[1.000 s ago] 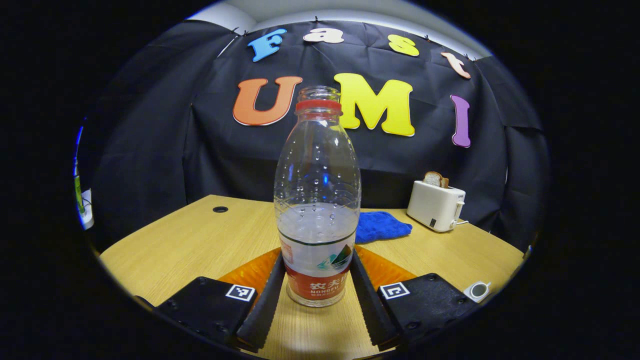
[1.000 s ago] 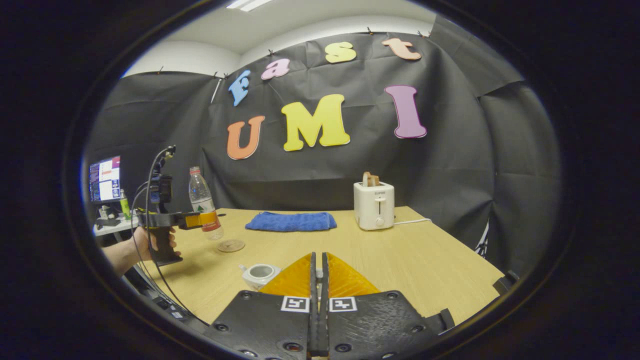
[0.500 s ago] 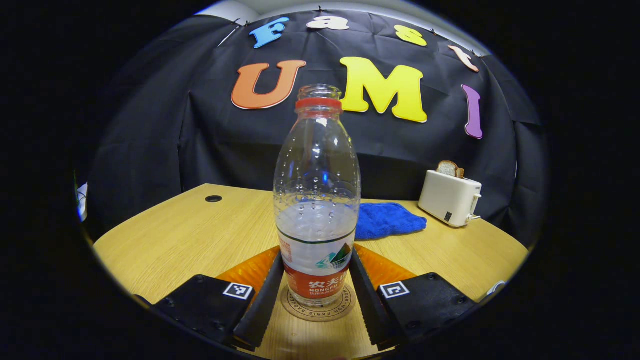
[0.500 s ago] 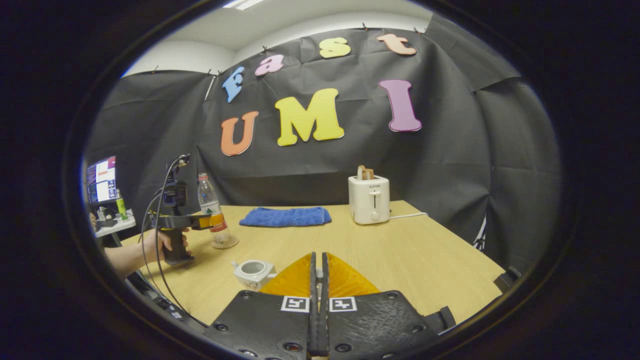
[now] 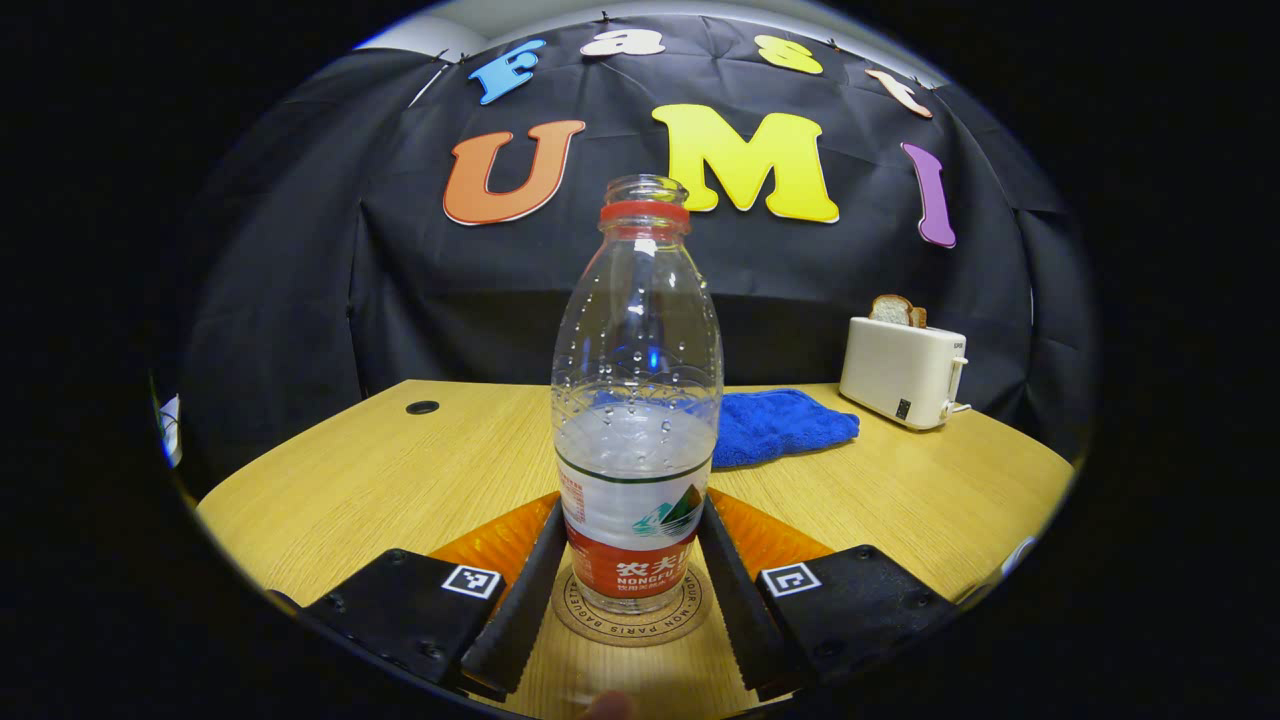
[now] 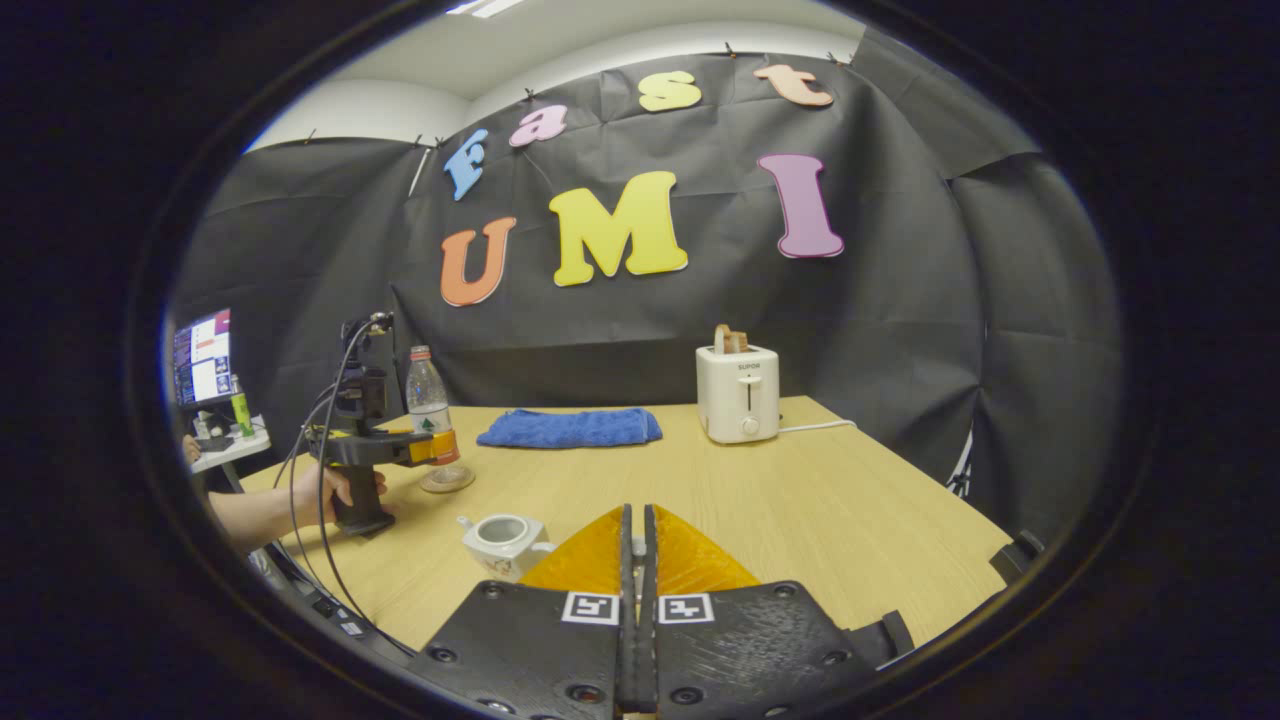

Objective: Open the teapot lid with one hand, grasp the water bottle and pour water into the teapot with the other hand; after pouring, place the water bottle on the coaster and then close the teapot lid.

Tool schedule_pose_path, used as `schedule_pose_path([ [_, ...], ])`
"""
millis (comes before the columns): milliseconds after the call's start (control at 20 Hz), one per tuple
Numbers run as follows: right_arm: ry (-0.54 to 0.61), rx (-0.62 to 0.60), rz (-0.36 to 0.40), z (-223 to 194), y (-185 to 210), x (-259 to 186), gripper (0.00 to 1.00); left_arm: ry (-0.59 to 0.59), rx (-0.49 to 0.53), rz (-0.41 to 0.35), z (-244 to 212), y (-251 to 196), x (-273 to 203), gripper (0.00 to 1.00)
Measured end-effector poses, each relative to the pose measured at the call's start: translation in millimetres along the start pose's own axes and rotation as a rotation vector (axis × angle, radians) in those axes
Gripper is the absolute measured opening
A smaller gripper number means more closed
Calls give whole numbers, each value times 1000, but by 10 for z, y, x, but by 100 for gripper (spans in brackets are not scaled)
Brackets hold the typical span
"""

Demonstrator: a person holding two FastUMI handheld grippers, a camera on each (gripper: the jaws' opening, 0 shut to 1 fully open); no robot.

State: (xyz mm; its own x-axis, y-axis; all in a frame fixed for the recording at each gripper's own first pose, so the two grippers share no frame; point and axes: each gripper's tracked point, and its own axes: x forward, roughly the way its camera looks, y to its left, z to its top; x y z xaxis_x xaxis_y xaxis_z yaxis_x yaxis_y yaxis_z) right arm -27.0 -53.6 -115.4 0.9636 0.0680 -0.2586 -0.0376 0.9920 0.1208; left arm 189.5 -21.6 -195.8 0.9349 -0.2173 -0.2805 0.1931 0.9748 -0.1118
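Note:
The clear water bottle (image 5: 637, 420), part full and uncapped, stands upright on the round coaster (image 5: 630, 622). My left gripper (image 5: 627, 585) is shut on its labelled lower part, one finger on each side. In the right gripper view the same bottle (image 6: 428, 405) on the coaster (image 6: 447, 481) is at the table's left, with the left gripper (image 6: 446, 447) on it and a hand (image 6: 335, 490) holding that gripper. The white teapot (image 6: 498, 538) sits lidless just left of my right gripper (image 6: 637, 545). That gripper is shut; a pale sliver of the lid shows between its fingers.
A blue cloth (image 6: 570, 428) lies at the back of the wooden table (image 6: 830, 520), and a white toaster (image 6: 738, 395) holding bread stands right of it. A monitor (image 6: 203, 355) sits off the table's left edge. A cable hole (image 5: 422, 407) is at the far left.
The left gripper has carried the bottle over the coaster and lowered it until it rests there. The right gripper stays shut and has hardly moved.

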Motion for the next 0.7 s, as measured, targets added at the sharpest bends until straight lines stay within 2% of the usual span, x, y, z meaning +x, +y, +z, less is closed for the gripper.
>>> schedule_pose_path([
  [150, 1, 1, -2, -6, -5, -9, 0, 16, 1, -4, -31, -26, -4, 81],
  [250, 3, 1, 0, -12, -1, -7, 0, 22, 2, -2, -40, -24, -16, 86],
  [300, 3, 0, 1, -17, 15, -10, 0, 19, 1, -3, -21, -28, -25, 92],
  [500, 3, -1, 6, -20, 38, -18, 0, 34, 2, 6, -57, -6, -63, 92],
  [600, 2, -3, 10, -26, 72, -23, 0, 44, -18, 1, -69, -19, -124, 100],
  [700, 0, -11, 20, -32, 137, -16, 0, 57, -33, 5, -84, -8, -222, 99],
])
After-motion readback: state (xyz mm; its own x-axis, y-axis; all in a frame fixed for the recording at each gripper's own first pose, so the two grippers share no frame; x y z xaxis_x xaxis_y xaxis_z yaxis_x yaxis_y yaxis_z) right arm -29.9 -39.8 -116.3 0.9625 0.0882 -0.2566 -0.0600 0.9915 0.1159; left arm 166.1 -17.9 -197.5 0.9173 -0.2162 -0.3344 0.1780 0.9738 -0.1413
